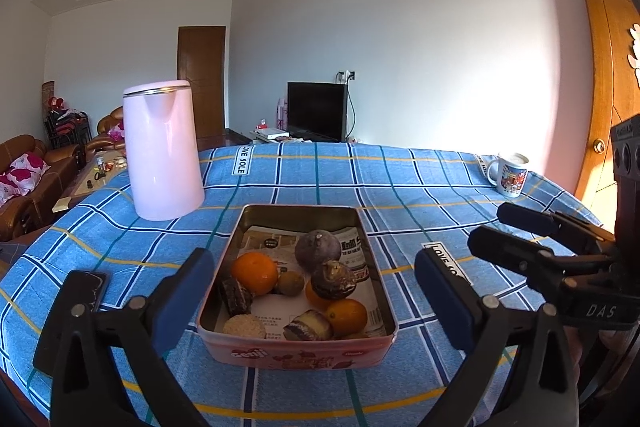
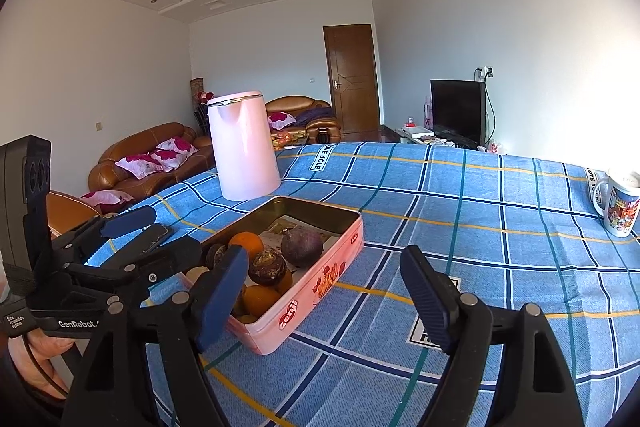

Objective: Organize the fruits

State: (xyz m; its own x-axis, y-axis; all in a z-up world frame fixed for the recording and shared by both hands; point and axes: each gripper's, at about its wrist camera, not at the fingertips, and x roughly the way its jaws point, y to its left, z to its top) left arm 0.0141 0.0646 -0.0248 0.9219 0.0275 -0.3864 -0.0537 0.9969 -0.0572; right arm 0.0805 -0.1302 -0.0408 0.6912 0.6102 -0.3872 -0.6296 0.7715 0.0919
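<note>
A pink tin (image 1: 296, 349) stands on the blue checked tablecloth. It holds an orange (image 1: 255, 273), a purple passion fruit (image 1: 318, 251), a brown round fruit (image 1: 333, 279), a small brown fruit (image 1: 291, 283), another orange (image 1: 346, 315) and a few small cakes. My left gripper (image 1: 312, 295) is open wide at the tin's near end, with nothing between its pads. To the right of the tin, my right gripper (image 2: 324, 297) is also open and empty. Its left finger (image 2: 222, 291) hides part of the tin (image 2: 320, 287). Each gripper appears in the other's view: the right gripper (image 1: 508, 233) and the left gripper (image 2: 150, 237).
A pale pink kettle (image 1: 162, 151) stands behind the tin to the left. A printed mug (image 1: 510, 173) sits at the far right of the table. A dark phone (image 1: 90, 287) lies left of the tin. Sofas, a television and doors lie beyond the table.
</note>
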